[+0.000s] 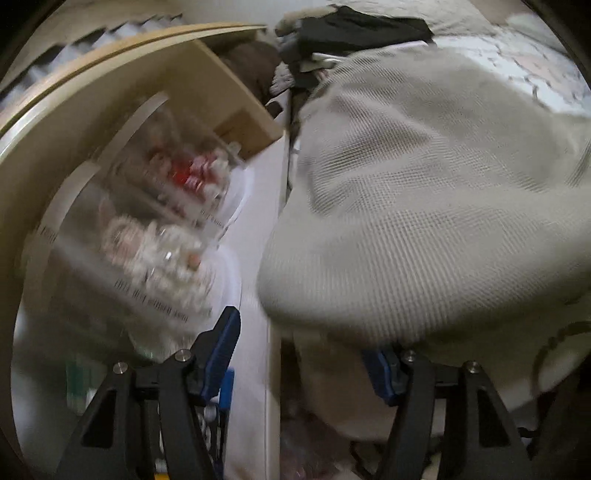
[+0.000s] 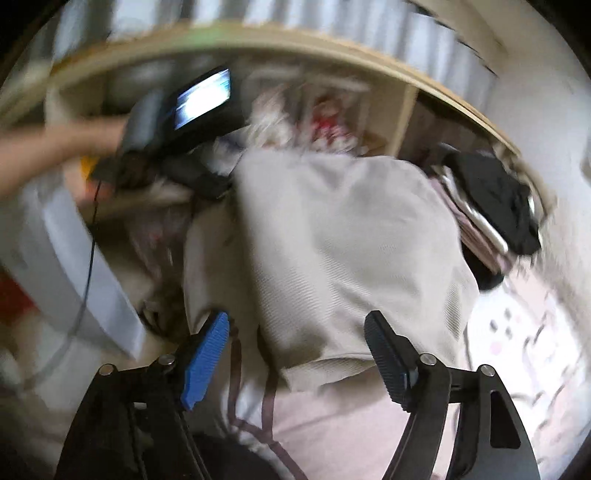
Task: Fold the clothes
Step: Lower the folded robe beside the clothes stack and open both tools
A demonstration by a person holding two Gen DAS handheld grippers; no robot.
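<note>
A beige waffle-knit garment (image 1: 424,206) lies bunched on the bed and fills the right of the left wrist view. It also shows in the right wrist view (image 2: 343,251). My left gripper (image 1: 306,354) is open at the garment's near left edge; the cloth drapes over its right finger (image 1: 384,369), and its left finger (image 1: 221,347) is off the bed. My right gripper (image 2: 299,354) is open, with its fingers on either side of the garment's near hem. The left gripper's body and screen (image 2: 199,99) and the person's arm (image 2: 55,147) show beyond the garment.
A pile of clothes with a black garment (image 1: 354,29) on top lies at the far side; it also shows in the right wrist view (image 2: 498,206). A wooden shelf unit (image 1: 110,122) with clear boxes (image 1: 166,229) stands left of the bed. A patterned sheet (image 2: 517,332) covers the bed.
</note>
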